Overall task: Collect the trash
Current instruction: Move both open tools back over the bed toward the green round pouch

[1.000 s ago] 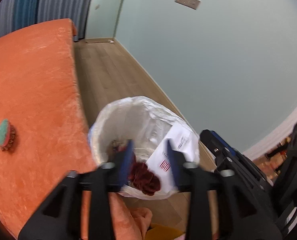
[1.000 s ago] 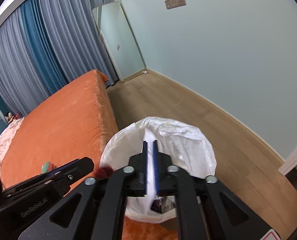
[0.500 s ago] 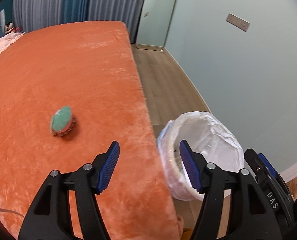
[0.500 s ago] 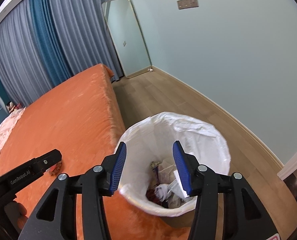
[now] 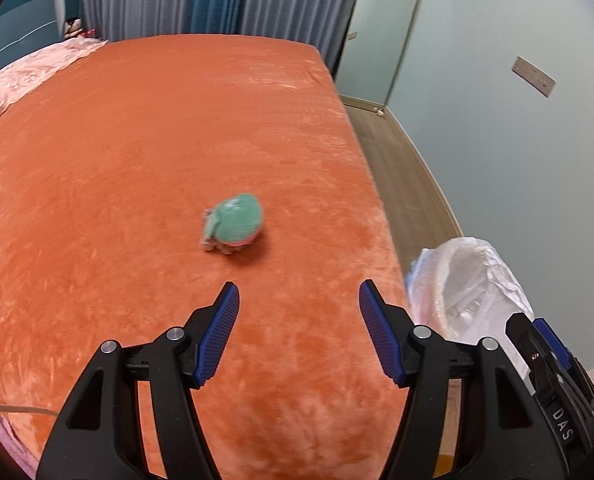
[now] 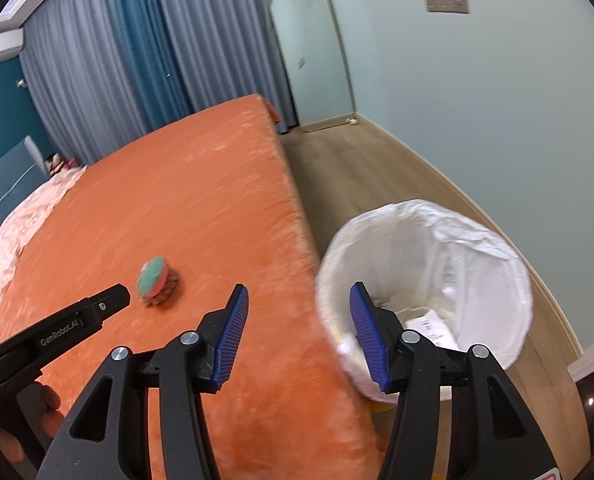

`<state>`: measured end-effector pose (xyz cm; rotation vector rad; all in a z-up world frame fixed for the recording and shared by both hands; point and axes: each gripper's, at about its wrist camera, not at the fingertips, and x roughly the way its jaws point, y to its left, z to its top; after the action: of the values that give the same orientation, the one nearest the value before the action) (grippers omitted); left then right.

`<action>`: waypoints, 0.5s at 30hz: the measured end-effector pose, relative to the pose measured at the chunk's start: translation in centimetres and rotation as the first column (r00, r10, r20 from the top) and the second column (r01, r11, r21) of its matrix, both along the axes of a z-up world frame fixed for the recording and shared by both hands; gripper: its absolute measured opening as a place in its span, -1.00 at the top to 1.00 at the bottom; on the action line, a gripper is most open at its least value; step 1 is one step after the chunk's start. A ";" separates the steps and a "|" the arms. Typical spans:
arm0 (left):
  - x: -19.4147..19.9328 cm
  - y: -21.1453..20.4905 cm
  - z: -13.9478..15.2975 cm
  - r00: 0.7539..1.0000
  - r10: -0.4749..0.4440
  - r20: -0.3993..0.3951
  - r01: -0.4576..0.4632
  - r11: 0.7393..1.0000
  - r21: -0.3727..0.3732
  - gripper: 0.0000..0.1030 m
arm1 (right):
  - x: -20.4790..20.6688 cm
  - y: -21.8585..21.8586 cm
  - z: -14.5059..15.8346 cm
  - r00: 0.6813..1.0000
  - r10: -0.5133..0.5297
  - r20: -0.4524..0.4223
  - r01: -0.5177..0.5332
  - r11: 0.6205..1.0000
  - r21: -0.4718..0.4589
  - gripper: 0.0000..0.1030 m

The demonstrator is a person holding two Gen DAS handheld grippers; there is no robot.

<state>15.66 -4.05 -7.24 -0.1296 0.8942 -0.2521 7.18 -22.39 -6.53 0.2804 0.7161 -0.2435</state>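
A small round green and brown piece of trash [image 5: 235, 225] lies on the orange bed cover [image 5: 137, 152]; it also shows in the right wrist view [image 6: 156, 280]. My left gripper [image 5: 299, 332] is open and empty, above the bed, a short way in front of the trash. My right gripper [image 6: 297, 334] is open and empty, over the bed's edge beside the white-lined trash bin [image 6: 469, 256]. The bin holds paper [image 6: 429, 326] and other scraps. The bin shows at the right in the left wrist view [image 5: 469, 280].
The bed fills the left and middle; a pink blanket [image 5: 21, 76] lies at its far left. A strip of wooden floor [image 6: 361, 164] runs between bed and pale wall. Curtains [image 6: 157, 52] and a mirror [image 6: 313, 48] stand at the back.
My right gripper opened and dropped the paper into the bin. My left gripper let go of the dark red trash. Both swung left from the bin toward the bed and the green trash.
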 end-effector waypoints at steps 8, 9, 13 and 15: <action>1.2 5.8 -2.1 0.994 0.103 -0.034 -0.102 0.994 0.024 -0.15 | 3.8 4.6 -1.5 0.992 0.117 -0.048 -0.116 0.993 0.023 -0.06; 1.5 6.4 -2.4 0.993 0.115 -0.042 -0.114 0.993 0.022 -0.16 | 4.4 5.1 -1.7 0.990 0.131 -0.055 -0.129 0.991 0.029 -0.06; 2.8 9.0 -3.3 0.985 0.159 -0.062 -0.159 0.987 0.016 -0.19 | 7.2 7.5 -2.9 0.981 0.179 -0.078 -0.175 0.983 0.051 -0.06; 3.5 10.1 -3.7 0.982 0.178 -0.067 -0.178 0.984 0.018 -0.20 | 8.9 8.6 -3.7 0.976 0.198 -0.091 -0.192 0.979 0.072 -0.06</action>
<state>19.16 6.00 -10.96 -0.2074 0.9461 -0.0759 16.07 -13.78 -10.23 0.2571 0.8437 -0.0481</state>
